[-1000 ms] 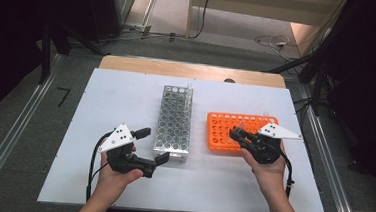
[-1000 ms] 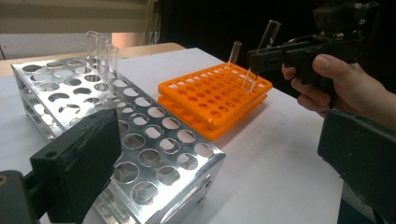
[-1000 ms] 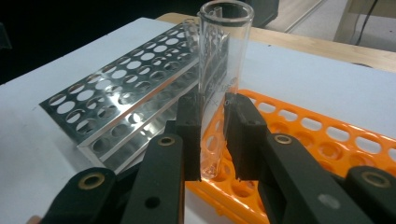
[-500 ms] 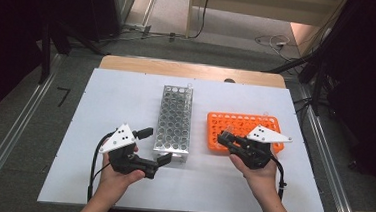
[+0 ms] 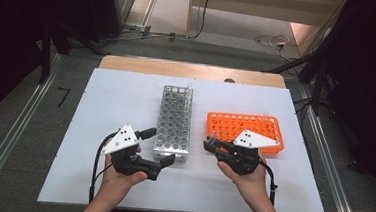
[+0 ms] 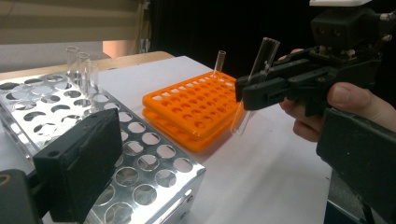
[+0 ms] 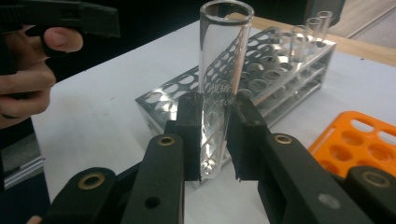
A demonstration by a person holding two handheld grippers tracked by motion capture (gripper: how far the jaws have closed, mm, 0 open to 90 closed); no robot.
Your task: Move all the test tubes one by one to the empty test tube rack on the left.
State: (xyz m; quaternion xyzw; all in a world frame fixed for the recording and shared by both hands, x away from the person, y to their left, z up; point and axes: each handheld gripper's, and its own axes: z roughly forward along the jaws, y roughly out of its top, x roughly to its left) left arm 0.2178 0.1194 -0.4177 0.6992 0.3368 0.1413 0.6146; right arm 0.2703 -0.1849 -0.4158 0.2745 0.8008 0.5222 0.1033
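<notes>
My right gripper [image 5: 212, 147] is shut on a clear glass test tube [image 7: 222, 70], held almost upright above the white table between the two racks. That tube [image 6: 254, 79] leans a little and hangs just off the orange rack's near corner. The orange rack [image 5: 244, 126] lies to the right and the metal rack [image 5: 173, 135] to the left. My left gripper [image 5: 159, 146] stands open at the metal rack's near corner, nothing between its jaws. Its pads [image 6: 79, 163] frame the rack corner [image 6: 154, 172].
Three glass tubes [image 6: 79, 63] stand at the far end of the metal rack [image 7: 261, 79]. One tube [image 6: 219, 60] stands at the far edge of the orange rack [image 6: 187, 107]. The white board [image 5: 111, 100] ends at a wooden strip [image 5: 188, 68] behind.
My right gripper has moved left from over the orange rack into the gap beside the metal rack, carrying the tube. The left gripper has stayed where it was.
</notes>
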